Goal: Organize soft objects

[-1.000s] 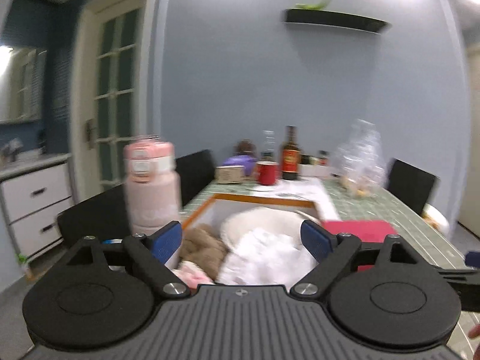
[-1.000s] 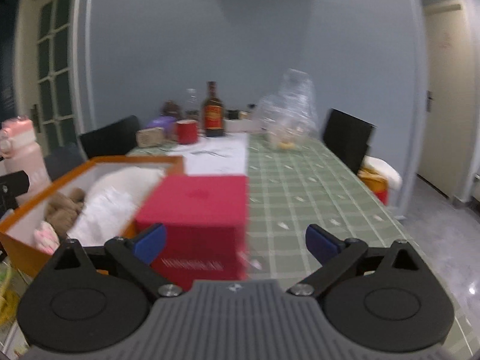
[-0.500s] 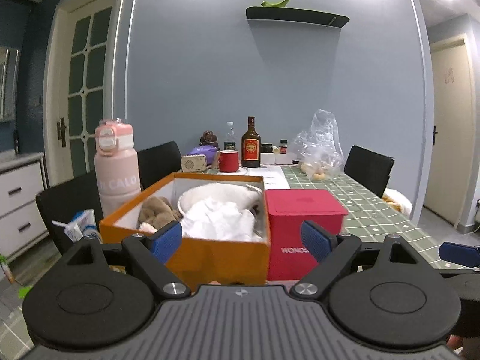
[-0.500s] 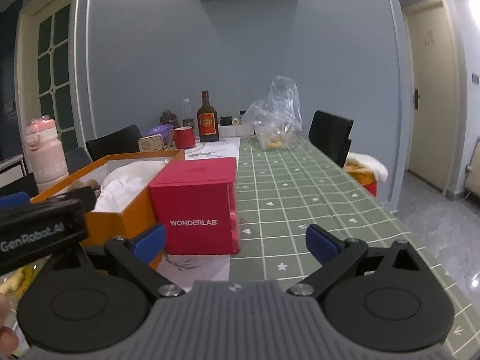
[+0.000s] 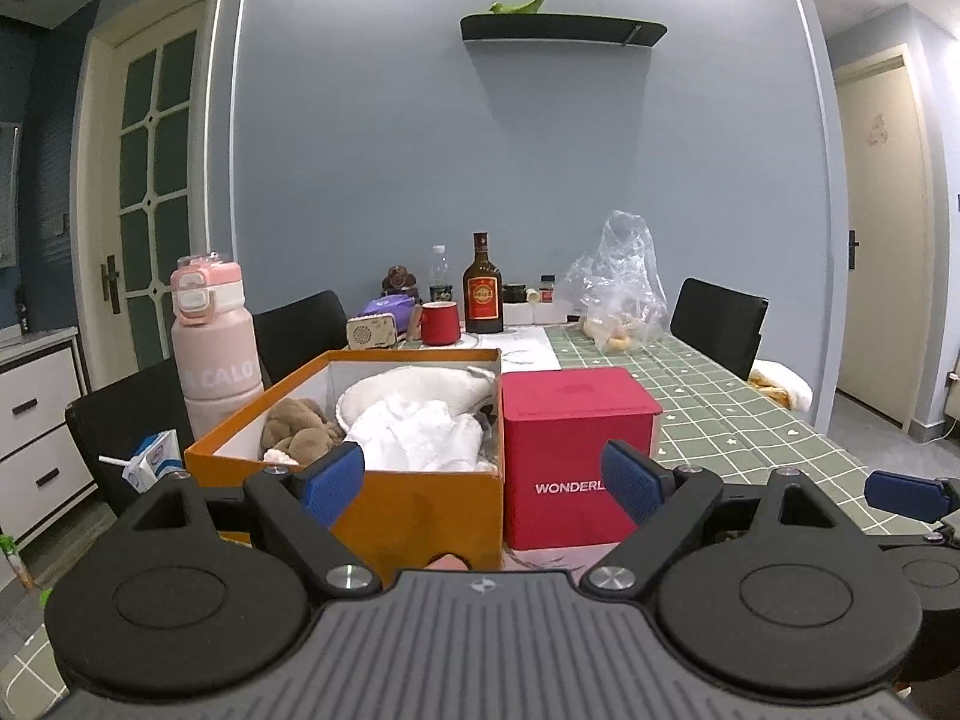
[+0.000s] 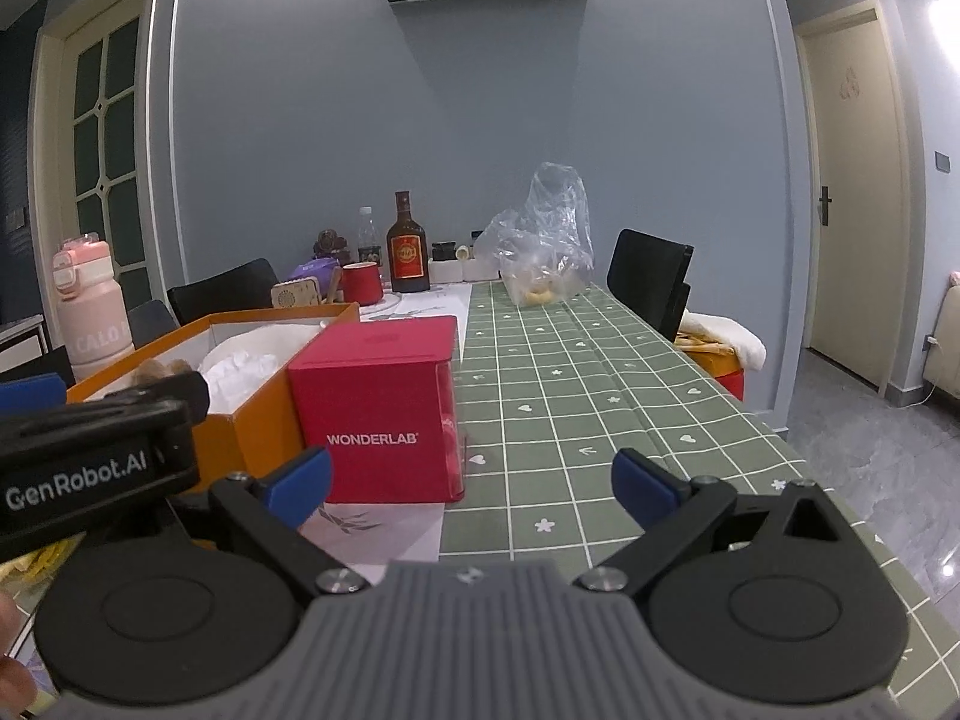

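An orange box (image 5: pixel 408 507) (image 6: pixel 252 420) stands on the table near its front edge. Inside lie a brown plush toy (image 5: pixel 297 426), crumpled white cloth (image 5: pixel 414 435) (image 6: pixel 237 369) and a white cushion-like piece (image 5: pixel 420 381). A red box (image 5: pixel 570 450) (image 6: pixel 381 408) marked WONDERLAB stands against the orange box's right side. My left gripper (image 5: pixel 483 477) is open and empty, held back in front of both boxes. My right gripper (image 6: pixel 471 480) is open and empty too, before the red box and the green tablecloth (image 6: pixel 600 390).
A pink bottle (image 5: pixel 210 336) and a small carton (image 5: pixel 153 459) stand left of the orange box. At the table's far end are a red mug (image 5: pixel 440 324), a brown bottle (image 5: pixel 482 288), a plastic bag (image 5: pixel 621 294) and a small radio (image 5: pixel 371 333). Black chairs (image 5: pixel 717 324) flank the table.
Both grippers have pulled back from over the boxes and now sit lower and farther away, level with the box fronts. Both stayed open and empty. The left gripper's body has come into the right wrist view.
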`<act>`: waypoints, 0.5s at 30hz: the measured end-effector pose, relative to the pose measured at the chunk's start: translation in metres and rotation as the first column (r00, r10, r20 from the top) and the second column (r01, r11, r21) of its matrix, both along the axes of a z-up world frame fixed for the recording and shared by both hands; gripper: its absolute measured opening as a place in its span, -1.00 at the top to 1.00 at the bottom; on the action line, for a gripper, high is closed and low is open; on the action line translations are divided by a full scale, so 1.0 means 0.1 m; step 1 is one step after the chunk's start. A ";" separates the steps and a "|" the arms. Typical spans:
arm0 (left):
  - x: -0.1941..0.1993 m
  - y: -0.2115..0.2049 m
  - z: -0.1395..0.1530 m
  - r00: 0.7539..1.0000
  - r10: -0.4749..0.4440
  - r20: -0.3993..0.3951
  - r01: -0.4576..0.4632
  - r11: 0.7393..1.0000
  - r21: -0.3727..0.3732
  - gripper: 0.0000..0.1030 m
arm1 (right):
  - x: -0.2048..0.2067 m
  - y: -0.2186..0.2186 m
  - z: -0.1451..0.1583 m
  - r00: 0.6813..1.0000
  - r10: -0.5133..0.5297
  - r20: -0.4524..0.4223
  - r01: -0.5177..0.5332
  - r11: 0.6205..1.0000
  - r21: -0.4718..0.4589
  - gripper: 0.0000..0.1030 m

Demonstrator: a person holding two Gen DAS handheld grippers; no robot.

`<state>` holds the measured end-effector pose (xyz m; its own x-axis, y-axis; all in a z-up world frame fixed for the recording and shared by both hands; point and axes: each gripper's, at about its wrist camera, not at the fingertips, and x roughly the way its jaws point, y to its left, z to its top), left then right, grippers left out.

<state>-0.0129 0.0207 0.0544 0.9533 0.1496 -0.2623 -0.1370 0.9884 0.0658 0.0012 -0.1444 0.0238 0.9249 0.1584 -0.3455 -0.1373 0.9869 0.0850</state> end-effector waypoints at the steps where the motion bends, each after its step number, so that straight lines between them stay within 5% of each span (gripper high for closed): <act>1: 0.00 0.00 0.00 1.000 0.000 -0.002 0.000 1.000 0.000 -1.00 | 0.00 0.00 -0.01 1.000 0.001 -0.001 -0.001 1.000 0.000 -0.90; 15: -0.03 -0.02 -0.02 1.000 0.003 0.000 -0.003 1.000 0.005 -1.00 | 0.00 0.00 -0.02 1.000 0.007 -0.005 -0.007 1.000 -0.001 -0.90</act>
<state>-0.0161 0.0188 0.0528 0.9528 0.1541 -0.2615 -0.1402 0.9876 0.0709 0.0011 -0.1445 0.0220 0.9221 0.1644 -0.3504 -0.1438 0.9860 0.0843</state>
